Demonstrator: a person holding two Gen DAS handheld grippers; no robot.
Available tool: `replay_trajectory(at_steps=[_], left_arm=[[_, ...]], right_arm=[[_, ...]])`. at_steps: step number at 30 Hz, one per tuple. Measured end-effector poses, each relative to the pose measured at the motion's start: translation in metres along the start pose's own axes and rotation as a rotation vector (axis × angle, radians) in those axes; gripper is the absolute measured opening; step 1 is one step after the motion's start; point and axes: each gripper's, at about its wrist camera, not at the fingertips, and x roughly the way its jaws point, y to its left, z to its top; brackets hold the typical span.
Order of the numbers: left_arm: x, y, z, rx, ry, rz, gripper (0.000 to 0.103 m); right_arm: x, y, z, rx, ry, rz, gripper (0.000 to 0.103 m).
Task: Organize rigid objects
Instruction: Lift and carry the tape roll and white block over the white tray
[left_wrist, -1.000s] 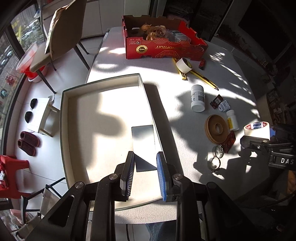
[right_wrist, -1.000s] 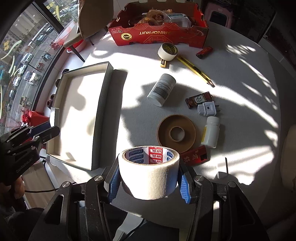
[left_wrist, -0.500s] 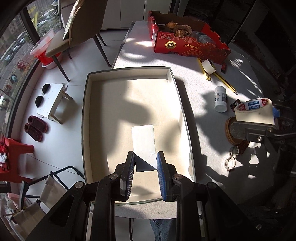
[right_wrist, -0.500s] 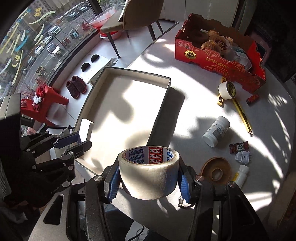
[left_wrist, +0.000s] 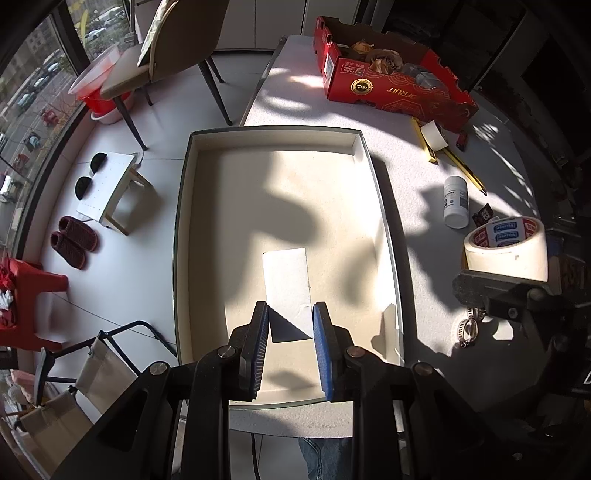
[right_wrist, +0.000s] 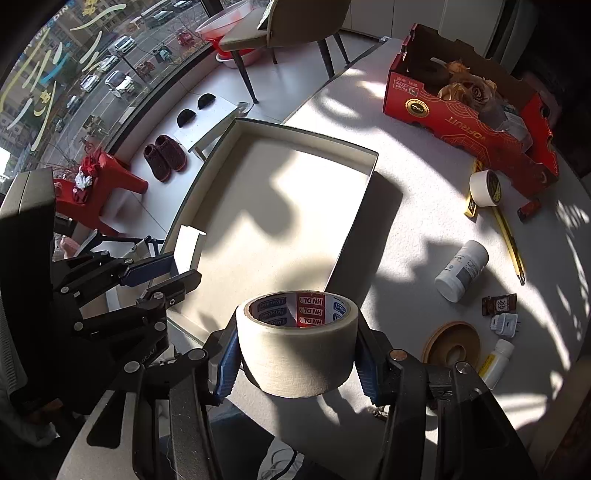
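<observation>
The right tongs (right_wrist: 295, 354) clamp a masking tape roll (right_wrist: 297, 343) — held above the table's (right_wrist: 424, 221) near edge, beside the shallow box (right_wrist: 365, 155). The left tongs (left_wrist: 290, 347) grip a flat white card (left_wrist: 286, 284) — over the box's near end.

Right tongs (right_wrist: 296, 356) clamped wide; left tongs (left_wrist: 290, 325) narrowly parted.

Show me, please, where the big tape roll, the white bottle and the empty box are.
big tape roll (right_wrist: 297, 354): right wrist view, outer side wall.
white bottle (right_wrist: 461, 270): right wrist view, label on body.
empty box (left_wrist: 280, 206): left wrist view, bare floor.
</observation>
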Motion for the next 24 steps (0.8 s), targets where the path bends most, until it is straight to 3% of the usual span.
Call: replay_trajectory(at_steps=[24], left_arm=[[0.0048,0.0051,-0.0008,-0.013,0.018,0.004,0.026]], right_arm=[[0.0092,-0.0017,0.0004,0.016,0.027,0.014,0.054]])
